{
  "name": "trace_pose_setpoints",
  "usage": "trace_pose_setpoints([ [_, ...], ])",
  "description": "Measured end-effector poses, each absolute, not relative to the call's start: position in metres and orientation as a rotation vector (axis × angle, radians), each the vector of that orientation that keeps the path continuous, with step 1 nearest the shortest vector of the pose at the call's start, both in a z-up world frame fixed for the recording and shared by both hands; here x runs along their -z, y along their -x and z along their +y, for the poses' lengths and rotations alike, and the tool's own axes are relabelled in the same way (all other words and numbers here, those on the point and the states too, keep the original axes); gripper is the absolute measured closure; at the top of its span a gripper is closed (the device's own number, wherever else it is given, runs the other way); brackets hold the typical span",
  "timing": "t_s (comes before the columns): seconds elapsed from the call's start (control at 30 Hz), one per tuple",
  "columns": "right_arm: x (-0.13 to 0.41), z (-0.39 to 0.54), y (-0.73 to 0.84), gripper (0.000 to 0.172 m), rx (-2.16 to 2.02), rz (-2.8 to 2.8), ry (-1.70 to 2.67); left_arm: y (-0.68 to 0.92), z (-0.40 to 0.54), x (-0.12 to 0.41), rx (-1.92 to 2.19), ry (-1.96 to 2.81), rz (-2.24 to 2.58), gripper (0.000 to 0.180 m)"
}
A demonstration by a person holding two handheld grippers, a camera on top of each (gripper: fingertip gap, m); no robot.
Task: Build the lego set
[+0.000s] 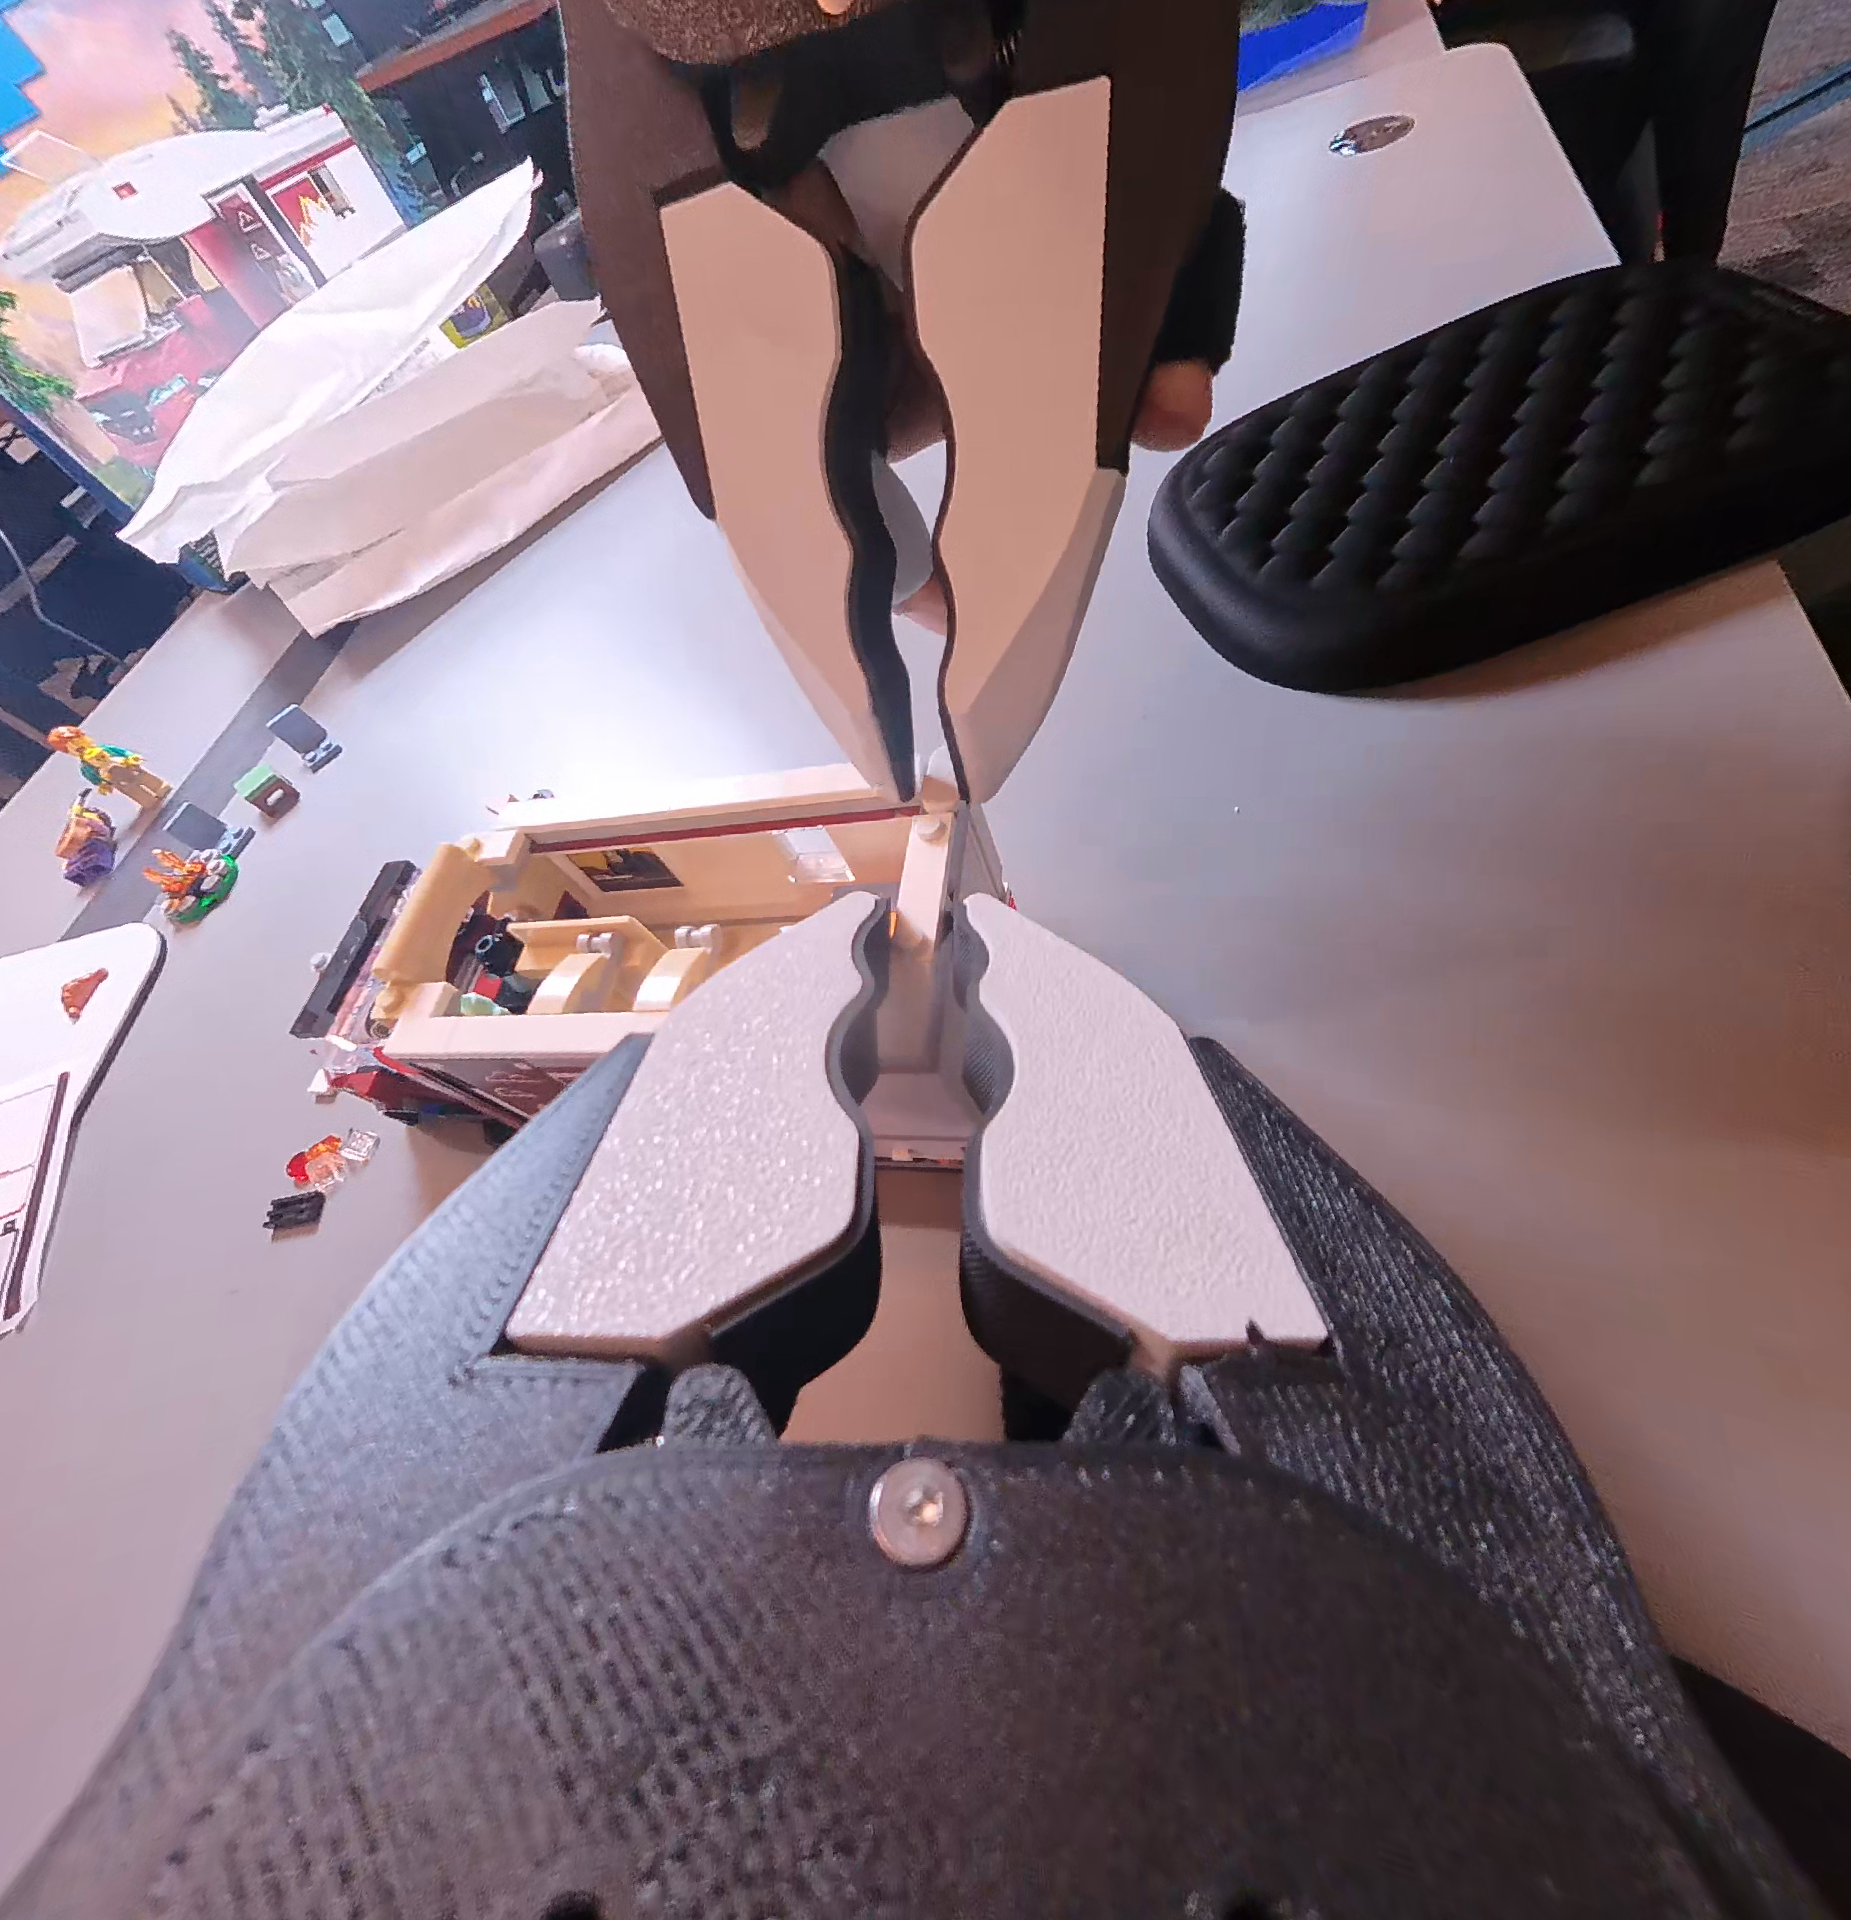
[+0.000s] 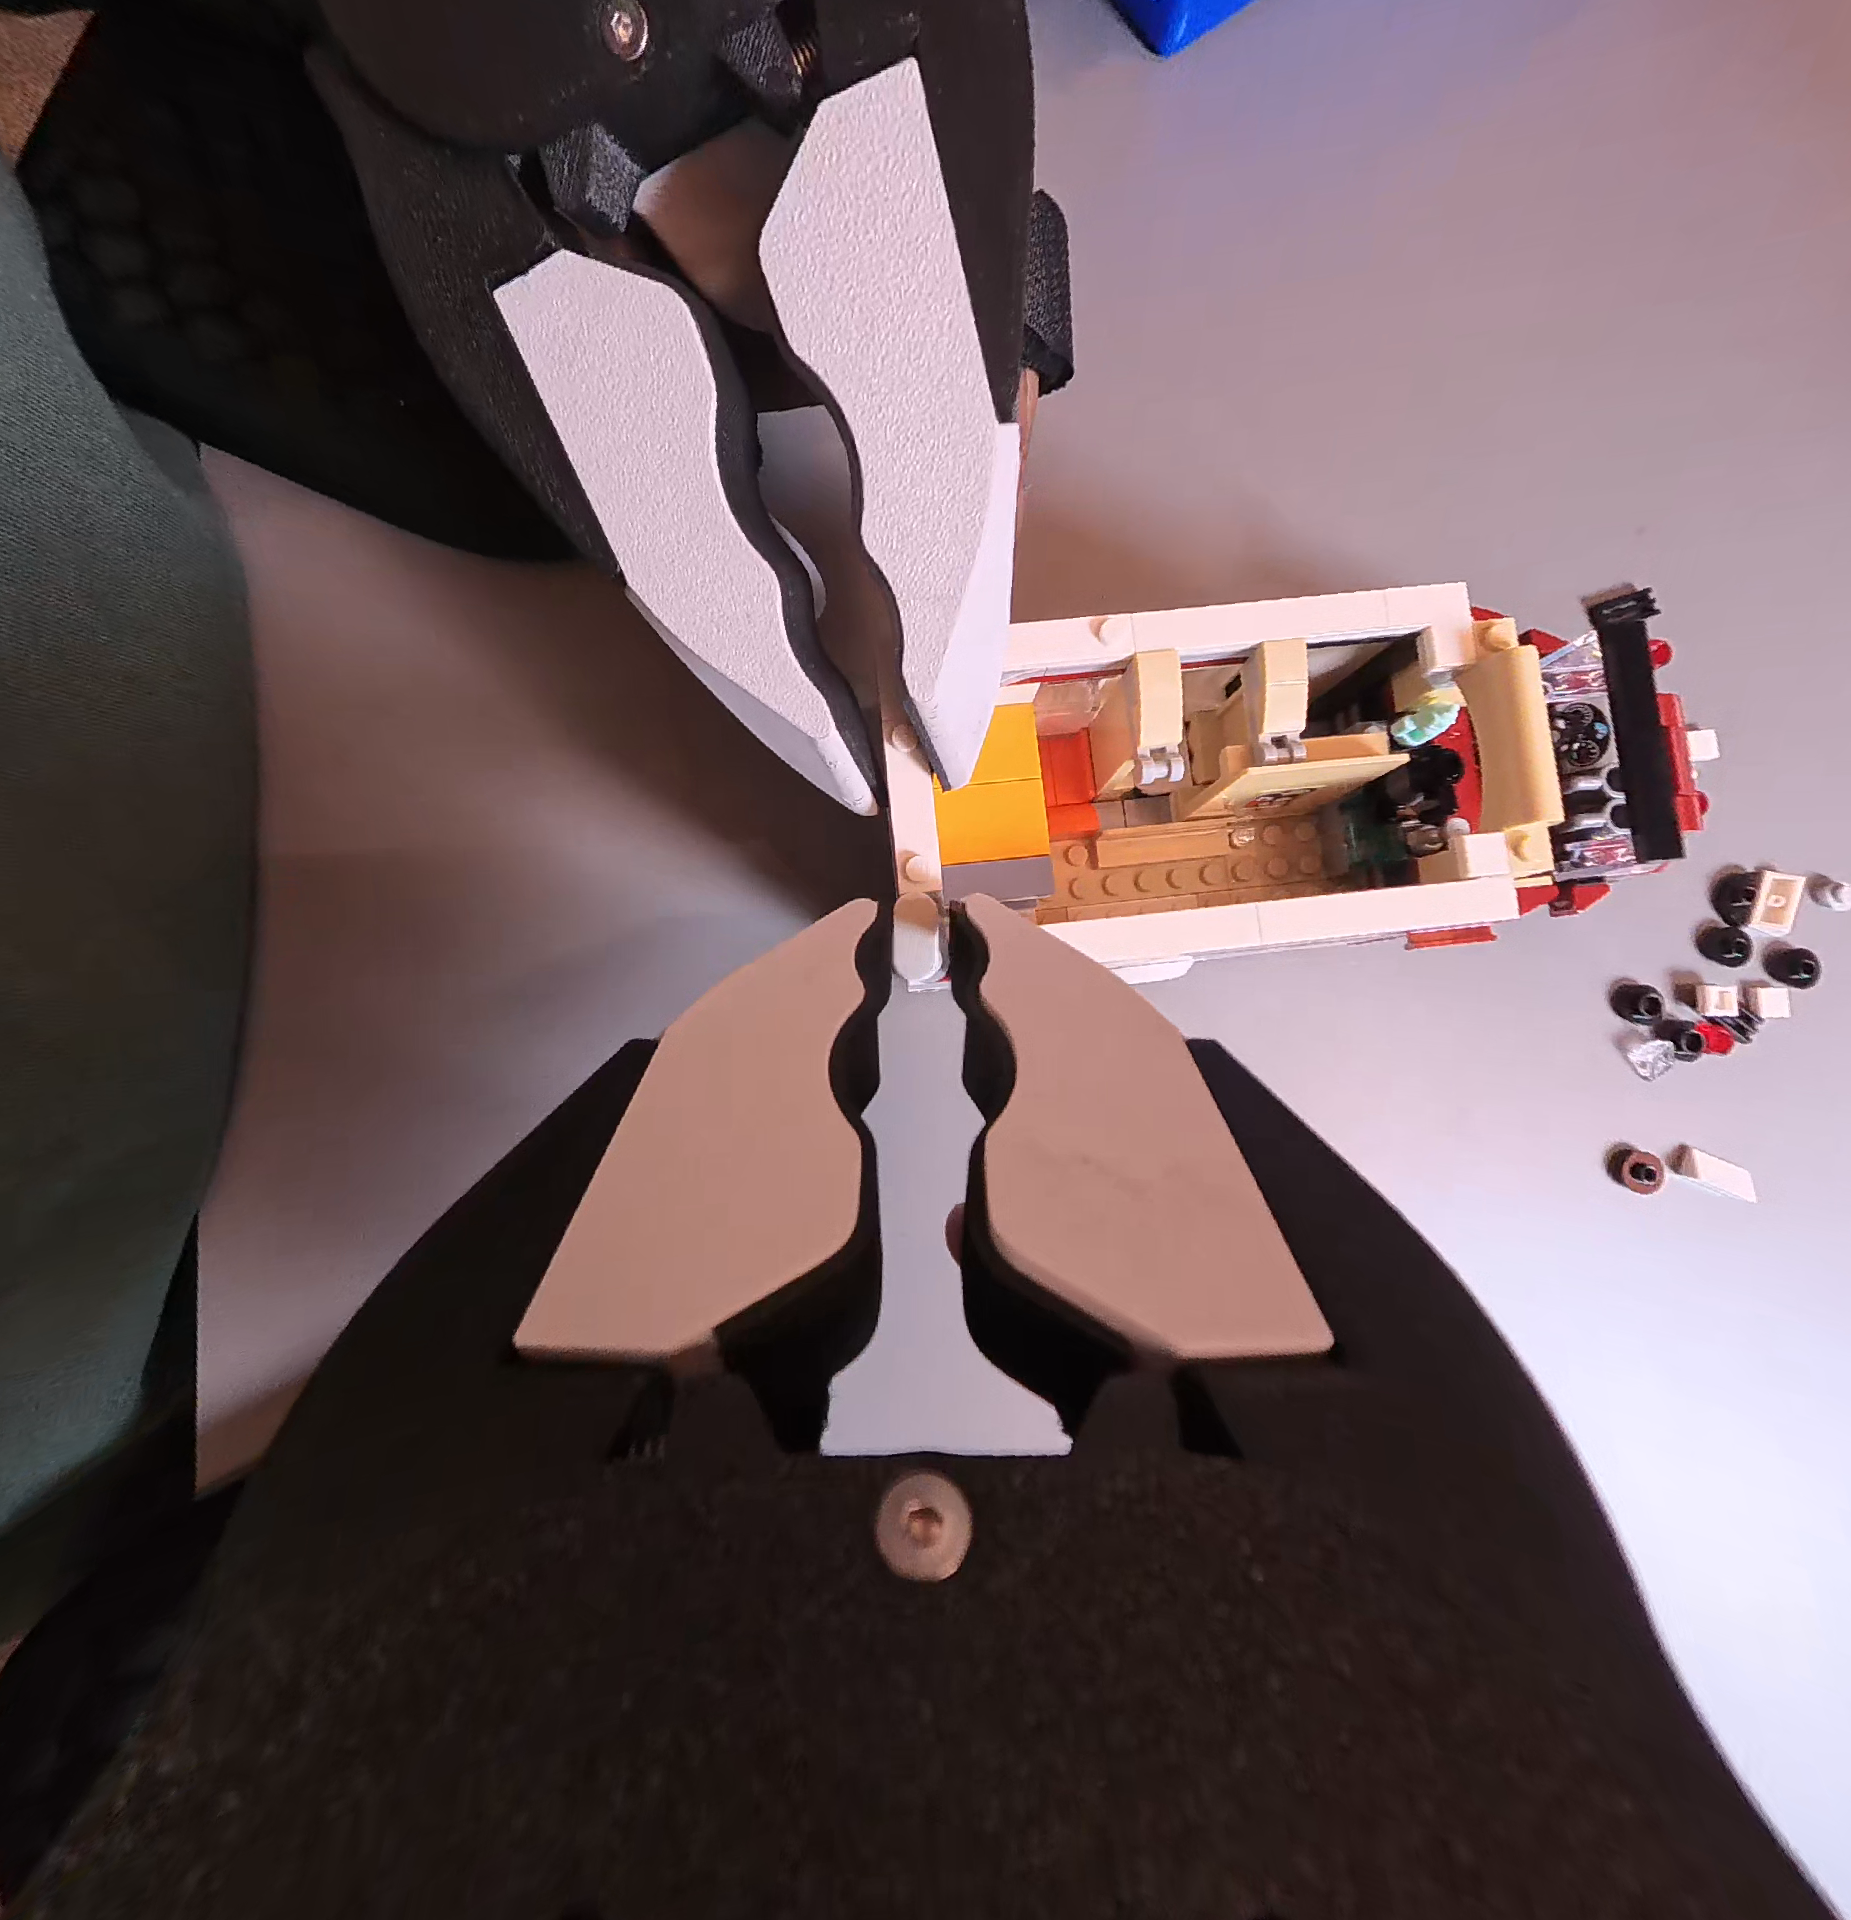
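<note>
Left gripper (image 1: 913, 940) jaws clamped on the toy-brick camper van (image 2: 1212, 769) rear white wall; right gripper (image 2: 916, 935) jaws pinch a small white piece at its corner. Light, rigid, but snaps apart easily.

The toy brick camper van (image 2: 1264, 790) stands upright on the grey bench (image 2: 1420, 364), roof off, its inside open to view: tan seats, a yellow and orange block at the rear, a studded tan floor. Walls are white over a dark red base. The left gripper (image 1: 916, 935) clamps the white rear wall; the right gripper (image 2: 919, 935) pinches a small white brick (image 2: 916, 948) at the rear corner
</note>
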State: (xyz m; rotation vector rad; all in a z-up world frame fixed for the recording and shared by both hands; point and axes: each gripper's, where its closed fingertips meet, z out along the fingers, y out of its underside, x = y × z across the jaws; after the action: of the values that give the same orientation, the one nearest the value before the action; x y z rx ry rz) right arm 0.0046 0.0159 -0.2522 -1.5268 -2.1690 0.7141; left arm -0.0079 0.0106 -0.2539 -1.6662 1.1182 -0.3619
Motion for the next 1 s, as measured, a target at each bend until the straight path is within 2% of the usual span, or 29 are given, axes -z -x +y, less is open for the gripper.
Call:
trace_pose_setpoints([
  [0.03, 0.252, 0.017, -0.004, 0.162, -0.712, -2.164, 1.523, 0.008, 0.011, 0.254, 0.363, 1.666, 1.118, 0.169],
  [0.57, 0.238, 0.012, -0.006, 0.157, -0.746, -2.082, 1.325, 0.008, 0.010, 0.254, 0.380, 1.666, 1.111, 0.169],
  [1.0, 0.253, 0.012, -0.009, 0.159, -0.220, -1.886, 0.942, 0.007, 0.011, 0.254, 0.382, 1.668, 1.112, 0.170],
])
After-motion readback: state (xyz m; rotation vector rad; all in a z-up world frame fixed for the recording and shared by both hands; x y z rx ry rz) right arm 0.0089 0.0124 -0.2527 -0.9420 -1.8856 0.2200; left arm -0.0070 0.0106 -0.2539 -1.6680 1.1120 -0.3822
